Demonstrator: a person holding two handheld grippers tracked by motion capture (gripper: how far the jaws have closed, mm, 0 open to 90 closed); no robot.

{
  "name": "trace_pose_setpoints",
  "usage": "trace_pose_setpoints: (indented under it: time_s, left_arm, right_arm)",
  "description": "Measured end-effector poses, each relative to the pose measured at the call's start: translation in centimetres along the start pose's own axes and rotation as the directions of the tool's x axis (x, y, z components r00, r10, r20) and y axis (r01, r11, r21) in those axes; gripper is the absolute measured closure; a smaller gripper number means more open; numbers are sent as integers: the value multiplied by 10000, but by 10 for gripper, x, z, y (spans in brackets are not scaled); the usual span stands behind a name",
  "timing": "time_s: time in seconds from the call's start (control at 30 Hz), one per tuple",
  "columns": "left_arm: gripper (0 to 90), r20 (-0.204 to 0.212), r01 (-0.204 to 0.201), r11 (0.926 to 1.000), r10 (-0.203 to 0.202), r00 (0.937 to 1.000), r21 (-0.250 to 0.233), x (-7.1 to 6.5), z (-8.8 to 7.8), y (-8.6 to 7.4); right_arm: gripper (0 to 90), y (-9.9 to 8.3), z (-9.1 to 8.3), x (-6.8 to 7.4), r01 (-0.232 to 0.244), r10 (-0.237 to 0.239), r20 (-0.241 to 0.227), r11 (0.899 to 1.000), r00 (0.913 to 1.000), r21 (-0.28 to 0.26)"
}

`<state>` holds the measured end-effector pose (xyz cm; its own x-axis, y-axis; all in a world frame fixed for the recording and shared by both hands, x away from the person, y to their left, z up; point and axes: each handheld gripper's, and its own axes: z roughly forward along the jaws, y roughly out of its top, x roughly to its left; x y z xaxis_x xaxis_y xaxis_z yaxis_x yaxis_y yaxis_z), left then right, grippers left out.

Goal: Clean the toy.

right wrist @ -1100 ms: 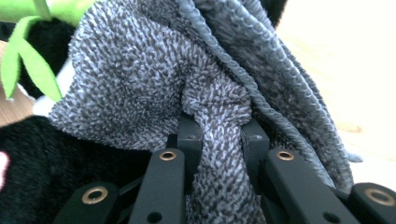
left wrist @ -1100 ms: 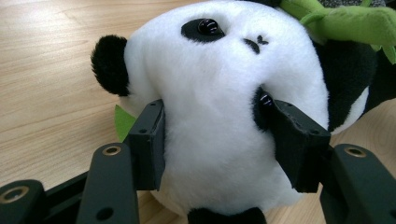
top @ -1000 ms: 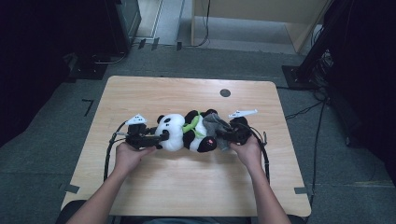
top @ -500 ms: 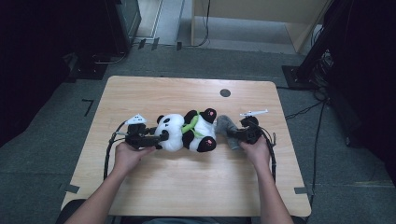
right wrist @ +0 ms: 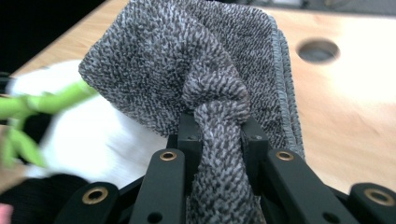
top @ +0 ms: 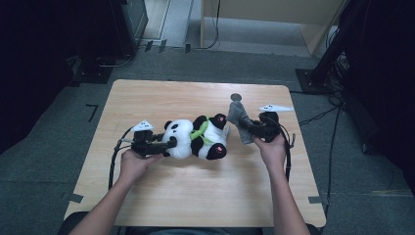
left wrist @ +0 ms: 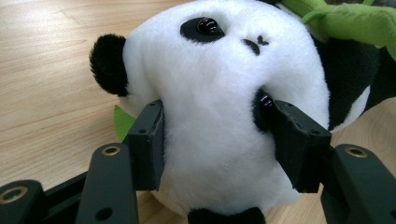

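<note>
A plush panda (top: 195, 138) lies on its back across the middle of the wooden table (top: 195, 196), a green plush bamboo sprig (top: 200, 131) over its chest. My left gripper (top: 166, 145) is shut on the panda's white head (left wrist: 219, 116), one pad on each side of the face. My right gripper (top: 248, 128) is shut on a bunched grey knitted cloth (top: 240, 117), lifted off the table just right of the panda's feet. Seen along the right gripper's jaws, the cloth (right wrist: 205, 88) is pinched into a twisted fold and fans out above the pads.
A round cable hole (top: 236, 97) sits in the tabletop behind the cloth. Cables trail from both grippers toward the near table edge. Dark equipment and a stand base (top: 318, 78) surround the table on the grey floor.
My right gripper has risen and drawn away to the right with the grey cloth, which now stands clear of the panda. The left gripper and the panda have stayed put.
</note>
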<state>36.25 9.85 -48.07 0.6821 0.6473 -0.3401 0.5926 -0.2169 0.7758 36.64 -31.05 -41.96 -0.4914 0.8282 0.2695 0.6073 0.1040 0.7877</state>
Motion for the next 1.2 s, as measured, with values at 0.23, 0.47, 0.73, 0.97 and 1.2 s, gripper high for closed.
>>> trace_pose_setpoints:
  time_s: [0.23, 0.47, 0.73, 0.97, 1.2]
  left_arm:
    - [415, -50, -65, 10000, 64, 10000, -25, -1, 0, 0]
    - [416, -101, -169, 9999, 169, 9998, -4, -2, 0, -1]
    - [416, -106, -300, 9995, 300, 9995, -7, -3, 0, -1]
    - [417, -45, -241, 9997, 240, 9997, -51, -1, 0, -1]
    - [417, -5, -243, 9997, 243, 9997, -42, 0, 1, 0]
  right_arm:
    - [768, 17, 11, 43, 1113, -1138, -1190, 9934, 9863, -278]
    - [767, 9, 46, 69, 1931, -1746, -1959, 9779, 9650, 796]
    - [770, -4, 54, 55, 1382, -1143, -2394, 9867, 9642, 854]
    - [773, -7, 52, 47, 1378, -1130, -2270, 9857, 9673, 965]
    - [776, -14, 50, 32, 933, -666, -2313, 9899, 9706, 1068]
